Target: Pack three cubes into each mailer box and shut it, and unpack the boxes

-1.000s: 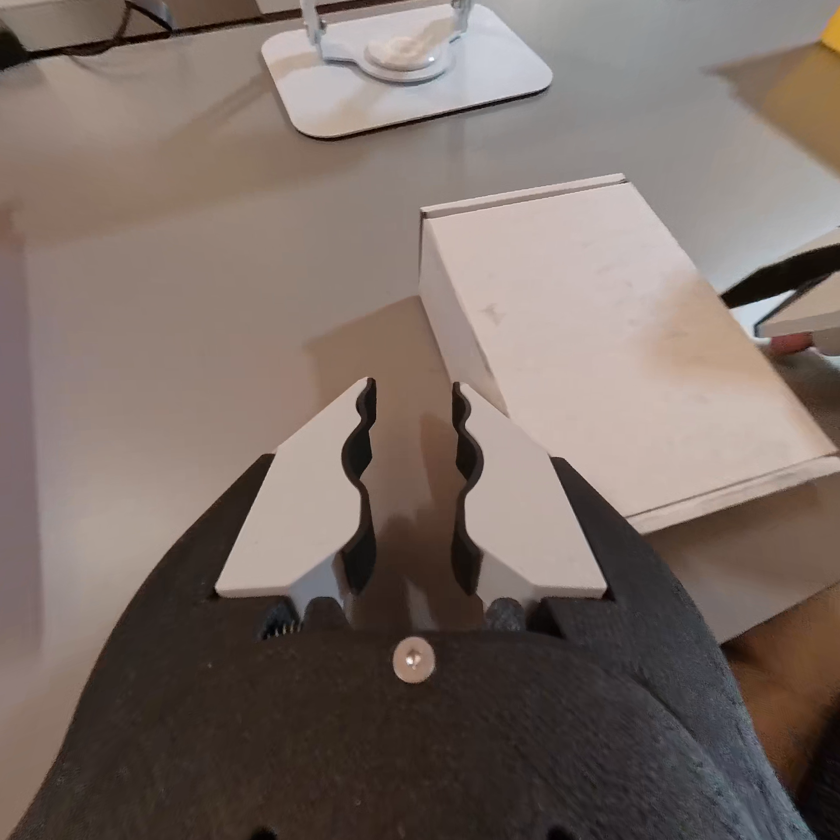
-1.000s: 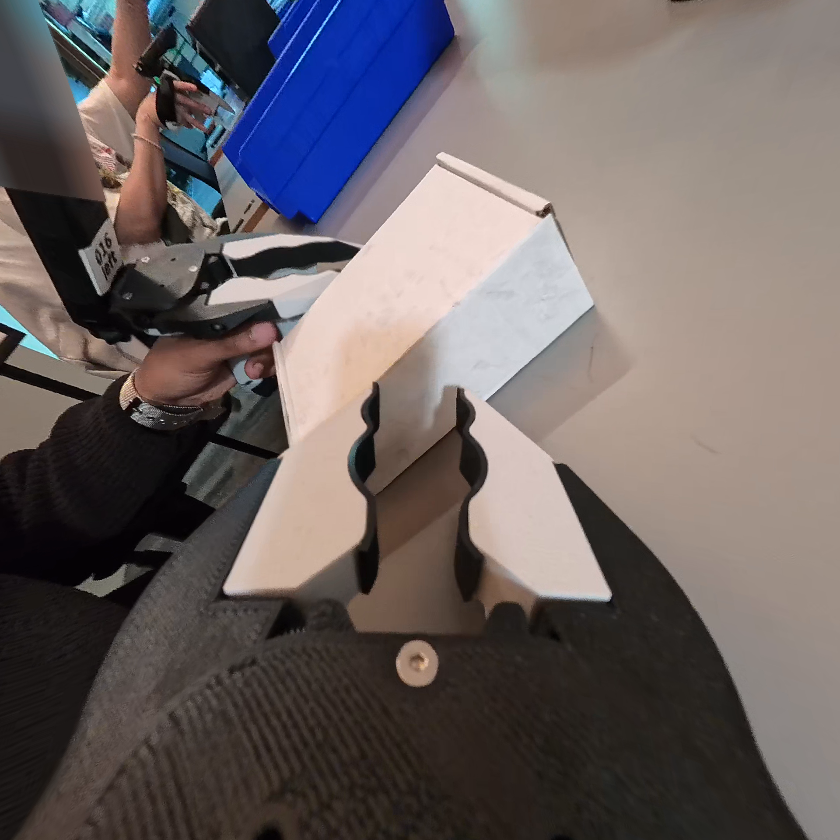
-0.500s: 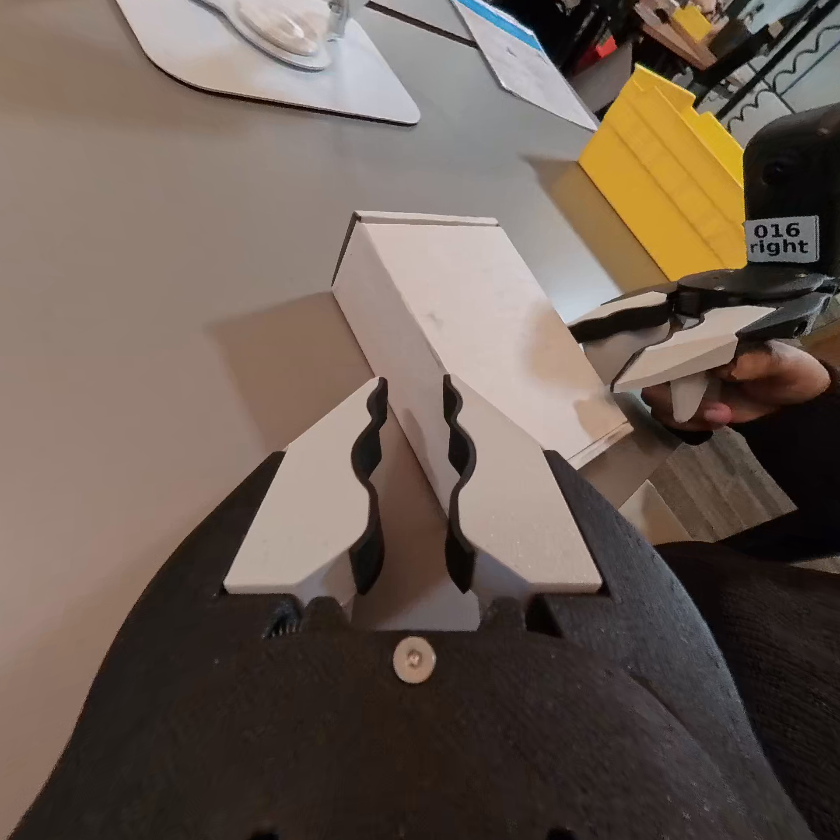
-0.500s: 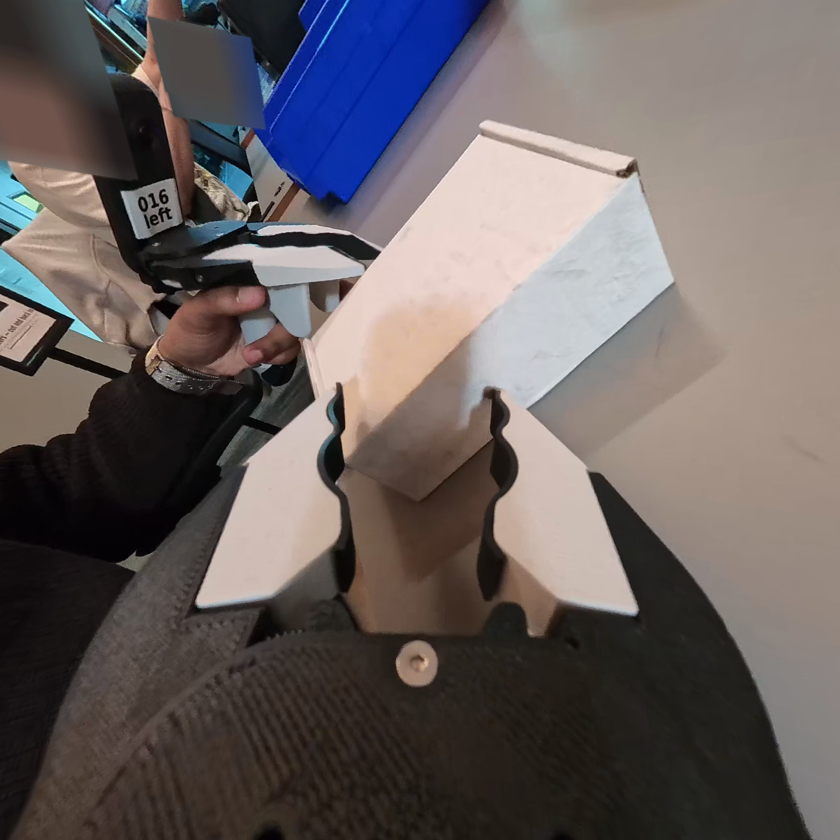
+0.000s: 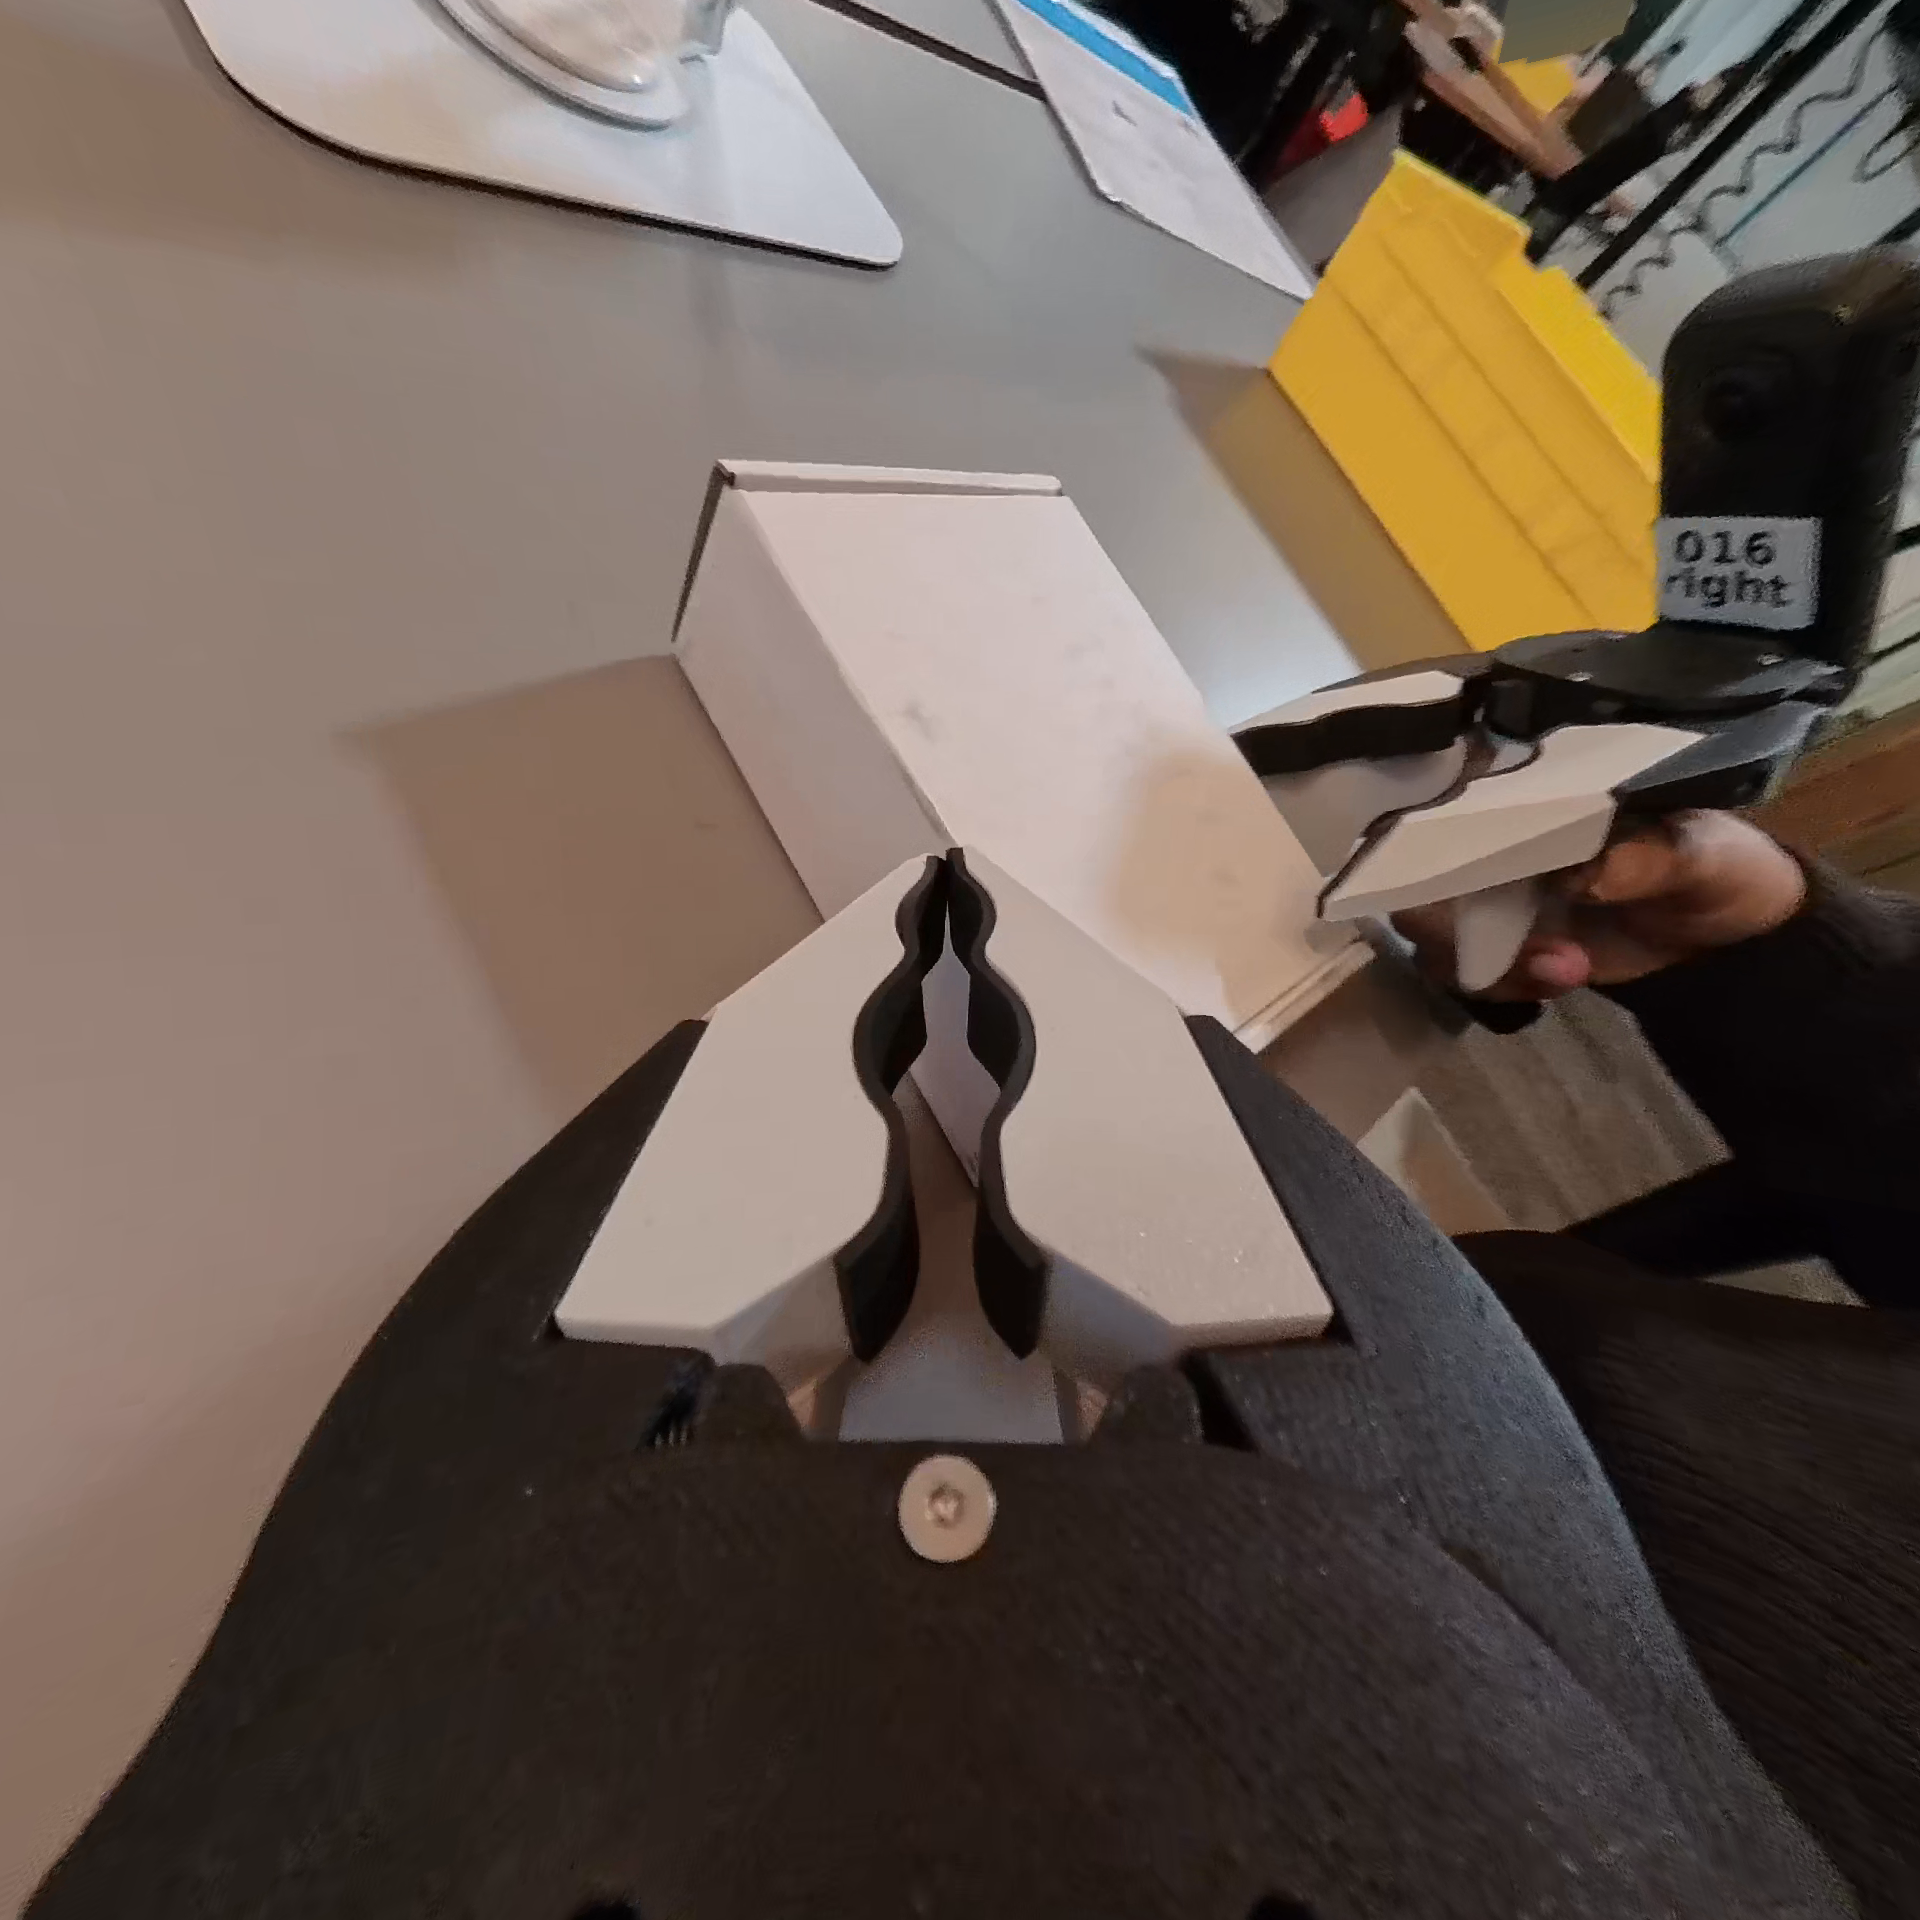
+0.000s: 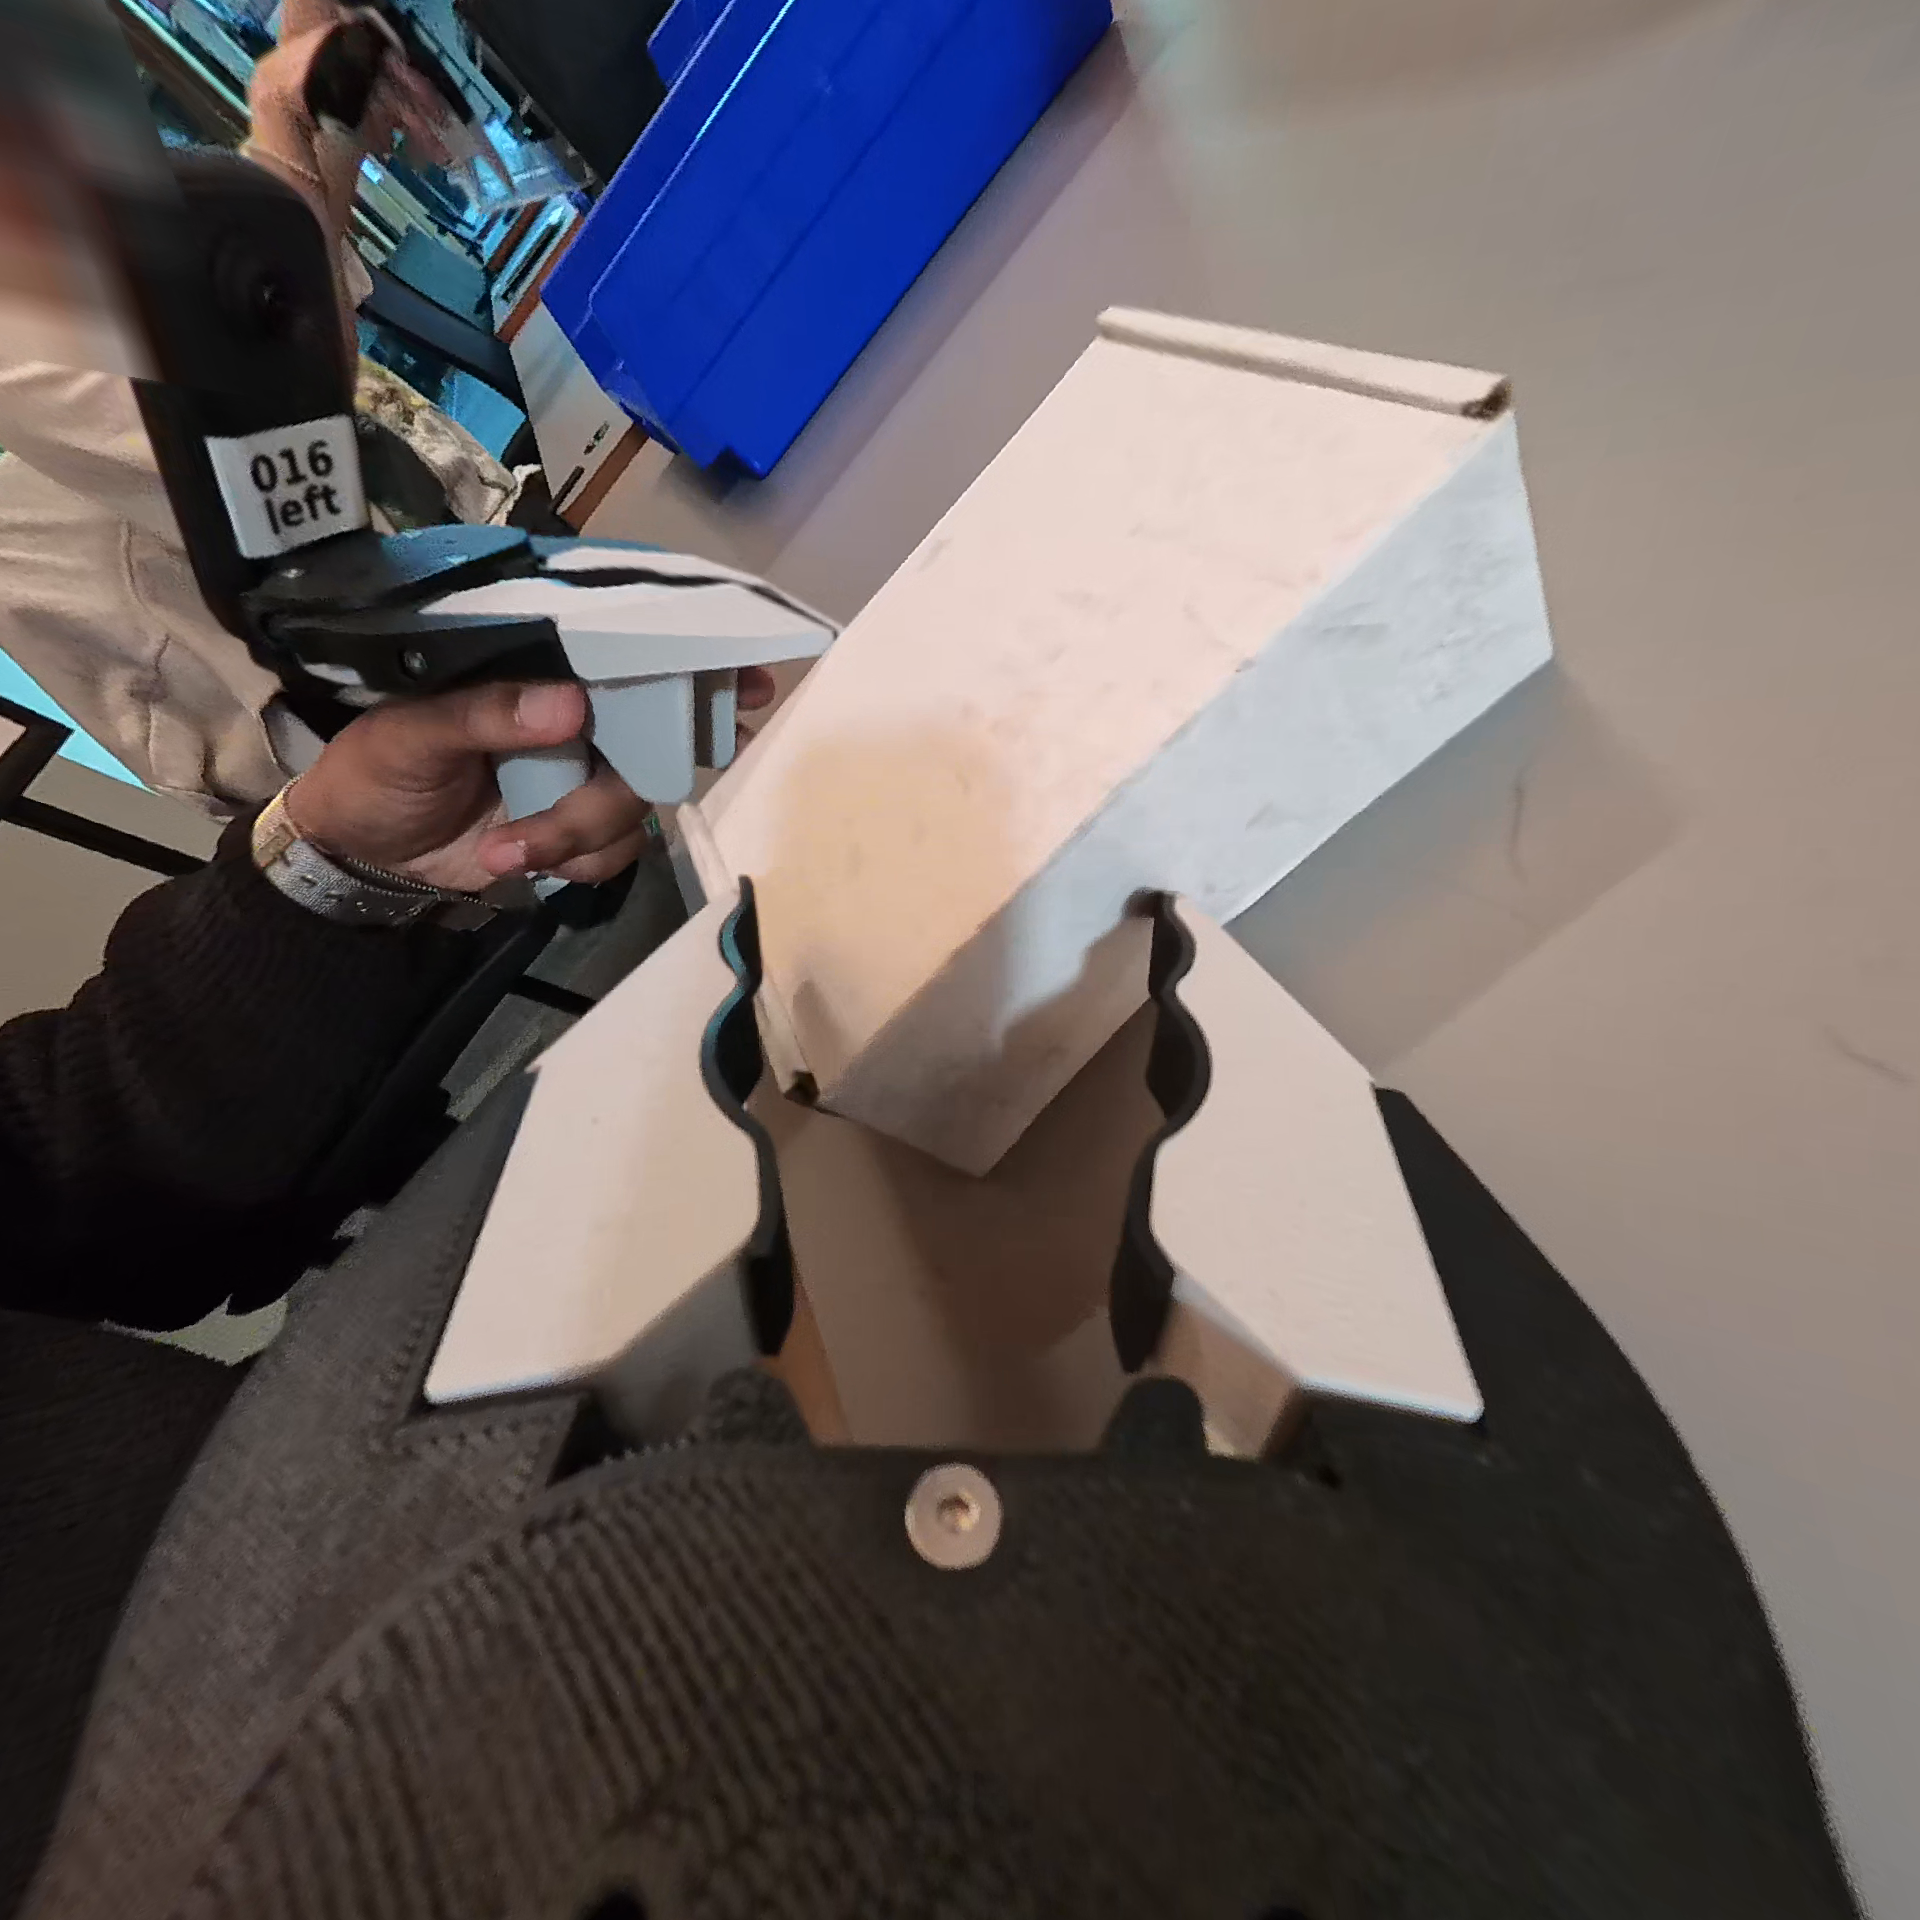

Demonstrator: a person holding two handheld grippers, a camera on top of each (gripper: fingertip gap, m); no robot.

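Left wrist view: left gripper (image 5: pixel 948 868) is sitting pressed together at the near-left corner of the closed white mailer box (image 5: pixel 997 717), pinching nothing visible. Box is lying at the table's (image 5: pixel 312 623) near edge, long axis running away toward the far edge.

Right wrist view: right gripper (image 6: pixel 951 914) is spread wide, straddling the box's (image 6: pixel 1091 665) near-right corner.

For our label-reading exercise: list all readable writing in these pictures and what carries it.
White sticker on left gripper mount: legible print, not quoted.
Second white sticker on right gripper mount: same.
Paper sheet on table: too small.
Mailer box: none.
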